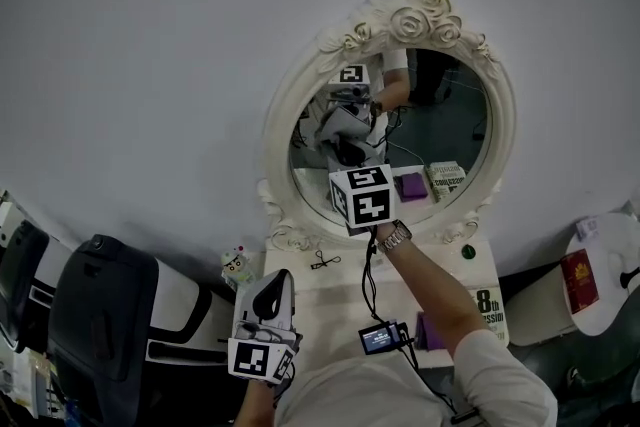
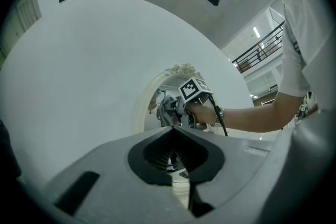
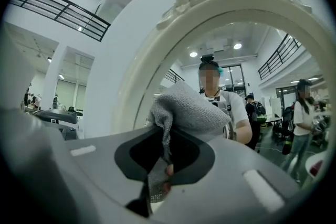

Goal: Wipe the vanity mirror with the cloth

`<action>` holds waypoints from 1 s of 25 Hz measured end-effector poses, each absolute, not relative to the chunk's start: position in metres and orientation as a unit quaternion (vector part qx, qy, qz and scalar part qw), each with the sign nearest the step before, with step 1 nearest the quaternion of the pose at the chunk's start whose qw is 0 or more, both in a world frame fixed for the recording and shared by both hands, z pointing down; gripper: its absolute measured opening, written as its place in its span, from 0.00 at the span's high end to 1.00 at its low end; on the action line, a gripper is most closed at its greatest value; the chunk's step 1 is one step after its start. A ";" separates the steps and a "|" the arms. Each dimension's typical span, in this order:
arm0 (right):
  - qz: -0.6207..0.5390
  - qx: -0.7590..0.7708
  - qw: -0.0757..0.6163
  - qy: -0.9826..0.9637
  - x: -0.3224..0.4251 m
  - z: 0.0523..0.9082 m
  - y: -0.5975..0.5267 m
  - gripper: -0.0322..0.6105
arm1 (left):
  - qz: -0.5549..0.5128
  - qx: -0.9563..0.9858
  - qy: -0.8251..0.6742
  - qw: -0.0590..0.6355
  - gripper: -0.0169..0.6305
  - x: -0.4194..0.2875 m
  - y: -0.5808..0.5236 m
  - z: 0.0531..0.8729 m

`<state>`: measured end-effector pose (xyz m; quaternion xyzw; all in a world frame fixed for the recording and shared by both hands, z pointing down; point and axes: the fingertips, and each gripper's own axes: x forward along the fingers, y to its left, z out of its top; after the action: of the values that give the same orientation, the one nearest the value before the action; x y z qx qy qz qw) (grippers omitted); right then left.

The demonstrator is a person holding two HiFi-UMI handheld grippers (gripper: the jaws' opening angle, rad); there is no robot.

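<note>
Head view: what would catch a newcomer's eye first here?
The oval vanity mirror with its rose-carved cream frame, standing centre against the plain wall. Before its glass the right gripper, shut on a grey cloth, is raised. The left gripper hangs low, shut and empty.

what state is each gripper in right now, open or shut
Left gripper: shut, nothing between the jaws.
Right gripper: shut on the cloth.

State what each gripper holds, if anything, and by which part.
The right gripper pinches the grey cloth by a fold; the left gripper holds nothing.
</note>
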<state>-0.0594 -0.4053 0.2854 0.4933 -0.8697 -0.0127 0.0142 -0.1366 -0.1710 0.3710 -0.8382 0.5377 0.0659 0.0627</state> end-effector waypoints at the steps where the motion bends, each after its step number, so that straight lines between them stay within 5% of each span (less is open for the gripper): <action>1: -0.013 0.500 0.013 -0.866 -0.045 0.285 -0.406 0.90 | 0.064 -0.843 0.531 0.061 0.96 -0.127 -0.173 0.372; 13: -0.005 0.608 0.019 -0.793 0.153 0.297 -0.410 0.89 | 0.061 -0.897 0.434 0.059 0.96 0.000 -0.186 0.375; 25: 0.025 0.694 0.021 -0.719 0.264 0.316 -0.410 0.89 | 0.069 -0.905 0.418 0.043 0.96 0.021 -0.184 0.382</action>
<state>0.2641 -0.4104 0.3164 0.6943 -0.7189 0.0250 0.0207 0.0212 -0.1838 0.3821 -0.9049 0.4178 0.0688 0.0432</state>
